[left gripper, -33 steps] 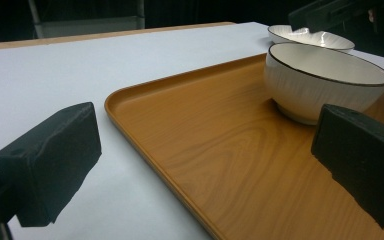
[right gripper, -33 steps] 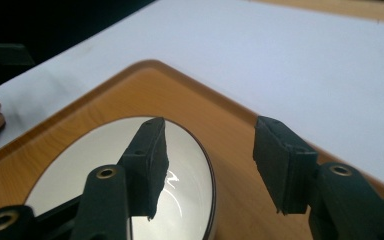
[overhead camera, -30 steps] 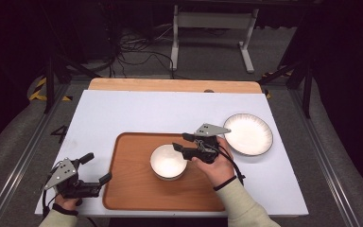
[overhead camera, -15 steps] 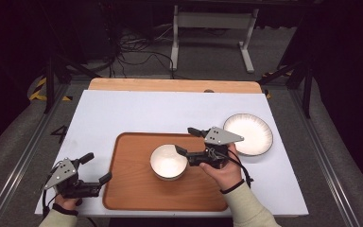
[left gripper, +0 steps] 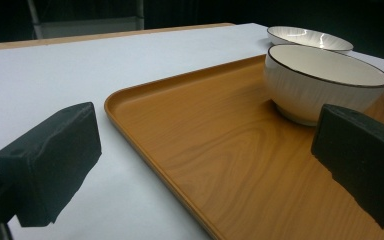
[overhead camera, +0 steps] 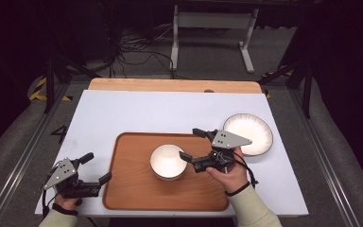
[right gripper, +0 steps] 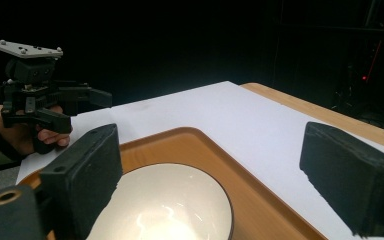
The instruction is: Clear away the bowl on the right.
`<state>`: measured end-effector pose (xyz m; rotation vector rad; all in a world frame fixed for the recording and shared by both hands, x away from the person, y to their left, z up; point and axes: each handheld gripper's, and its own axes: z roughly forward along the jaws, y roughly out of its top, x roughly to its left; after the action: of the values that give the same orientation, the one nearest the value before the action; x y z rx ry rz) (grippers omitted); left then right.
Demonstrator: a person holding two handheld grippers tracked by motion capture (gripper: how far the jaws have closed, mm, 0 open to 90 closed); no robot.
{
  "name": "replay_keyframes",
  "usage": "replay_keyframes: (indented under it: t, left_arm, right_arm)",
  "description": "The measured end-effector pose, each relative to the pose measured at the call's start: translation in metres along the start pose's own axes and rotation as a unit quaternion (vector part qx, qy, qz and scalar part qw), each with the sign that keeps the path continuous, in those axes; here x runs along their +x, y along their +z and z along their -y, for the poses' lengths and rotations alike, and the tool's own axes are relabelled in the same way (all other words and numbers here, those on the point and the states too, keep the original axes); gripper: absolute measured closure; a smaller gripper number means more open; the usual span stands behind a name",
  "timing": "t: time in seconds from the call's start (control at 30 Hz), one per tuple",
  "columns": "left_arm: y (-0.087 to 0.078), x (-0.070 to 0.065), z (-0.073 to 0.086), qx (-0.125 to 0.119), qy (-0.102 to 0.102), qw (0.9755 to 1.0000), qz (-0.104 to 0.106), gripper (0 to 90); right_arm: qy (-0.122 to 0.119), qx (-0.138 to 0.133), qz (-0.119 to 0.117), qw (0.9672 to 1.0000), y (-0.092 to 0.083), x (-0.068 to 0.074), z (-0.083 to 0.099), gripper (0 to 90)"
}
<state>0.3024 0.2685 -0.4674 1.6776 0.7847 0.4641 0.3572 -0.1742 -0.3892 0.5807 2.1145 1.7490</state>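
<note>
A white bowl (overhead camera: pixel 168 161) stands in the middle of a wooden tray (overhead camera: pixel 132 184). My right gripper (overhead camera: pixel 191 144) hovers just right of the bowl's rim. Its jaws have just been opening, and they stand open with nothing pressed between them. In the right gripper view the bowl (right gripper: pixel 165 210) lies low in front, close to the left pad, and the pads do not touch it. A white plate (overhead camera: pixel 248 133) rests on the table right of the tray. My left gripper (overhead camera: pixel 97 167) stays open at the tray's left edge. In the left gripper view its jaws frame the tray (left gripper: pixel 205 150) and the bowl (left gripper: pixel 320 80).
The tray sits on a white table top (overhead camera: pixel 137 113) with a wooden strip (overhead camera: pixel 170 85) along the far edge. Beyond the table are cables and a metal stand (overhead camera: pixel 212 28) on a dark floor. The plate (left gripper: pixel 310 37) shows behind the bowl.
My right gripper has drawn back to the right, off the bowl's rim, and its jaws have spread wider. The bowl stays on the tray. The left gripper has kept still.
</note>
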Motion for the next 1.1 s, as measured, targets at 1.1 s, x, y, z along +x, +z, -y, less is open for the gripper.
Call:
replay_keyframes:
  t: [1.1]
  left_arm:
    - [0.0, -0.001, 0.0, 0.002, 0.002, 1.0, -0.001, 0.3]
  right_arm:
    - [-0.011, -0.019, 0.073, 0.9971, -0.068, -0.027, 0.011, 6.5]
